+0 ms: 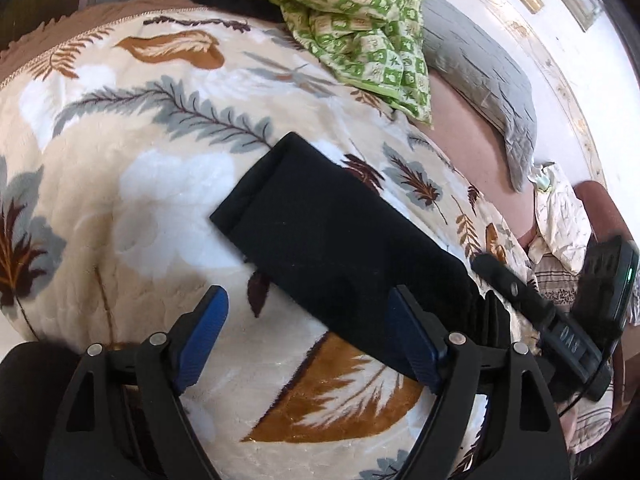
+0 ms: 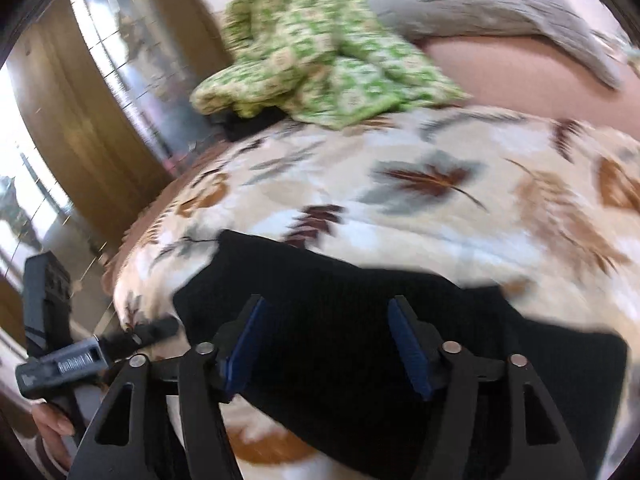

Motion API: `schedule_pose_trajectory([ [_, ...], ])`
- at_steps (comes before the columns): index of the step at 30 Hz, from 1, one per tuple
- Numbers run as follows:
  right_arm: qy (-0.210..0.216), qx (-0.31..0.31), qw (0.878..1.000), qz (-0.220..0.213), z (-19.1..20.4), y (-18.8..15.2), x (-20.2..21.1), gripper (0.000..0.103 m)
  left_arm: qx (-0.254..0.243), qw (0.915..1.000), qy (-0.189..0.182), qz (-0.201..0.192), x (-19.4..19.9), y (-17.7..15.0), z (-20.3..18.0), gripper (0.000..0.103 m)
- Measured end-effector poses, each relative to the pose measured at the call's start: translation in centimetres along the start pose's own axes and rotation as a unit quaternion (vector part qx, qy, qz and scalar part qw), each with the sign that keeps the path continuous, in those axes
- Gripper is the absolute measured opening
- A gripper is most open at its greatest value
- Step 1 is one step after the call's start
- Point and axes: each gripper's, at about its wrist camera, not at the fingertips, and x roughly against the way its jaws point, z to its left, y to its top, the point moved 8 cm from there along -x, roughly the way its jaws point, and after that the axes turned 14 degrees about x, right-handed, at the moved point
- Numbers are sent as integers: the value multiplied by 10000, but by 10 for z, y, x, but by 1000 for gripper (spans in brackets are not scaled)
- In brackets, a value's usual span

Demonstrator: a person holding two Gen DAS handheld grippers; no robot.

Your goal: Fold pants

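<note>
Black pants (image 1: 332, 240) lie folded into a long strip on a cream leaf-print blanket (image 1: 152, 184). My left gripper (image 1: 308, 304) is open and empty; its right finger sits at the strip's near edge. The right gripper shows in the left wrist view (image 1: 532, 300), past the strip's near right end. In the right wrist view, which is blurred, the black pants (image 2: 352, 292) spread below my right gripper (image 2: 326, 310), which is open and empty just above the cloth. The left gripper shows there at the left edge (image 2: 64, 360).
A green checked cloth (image 1: 360, 28) lies bunched at the blanket's far side, with a dark item (image 2: 252, 124) under it. A grey pillow (image 1: 480, 76) lies on the pink sheet (image 1: 472, 148) to the right. Brown curtains and a window (image 2: 100, 92) stand beyond the bed's left edge.
</note>
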Motion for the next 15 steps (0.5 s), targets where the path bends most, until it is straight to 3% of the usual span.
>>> schedule_pose_trajectory([
  [9,611,621,9949,518,44,43,-88,76,24,10000,-1,-66,-19,2,8,86],
  [15,933,525,9907,836,52,43,-135,76,11,9995,-255,-158,-29,9,3,103],
])
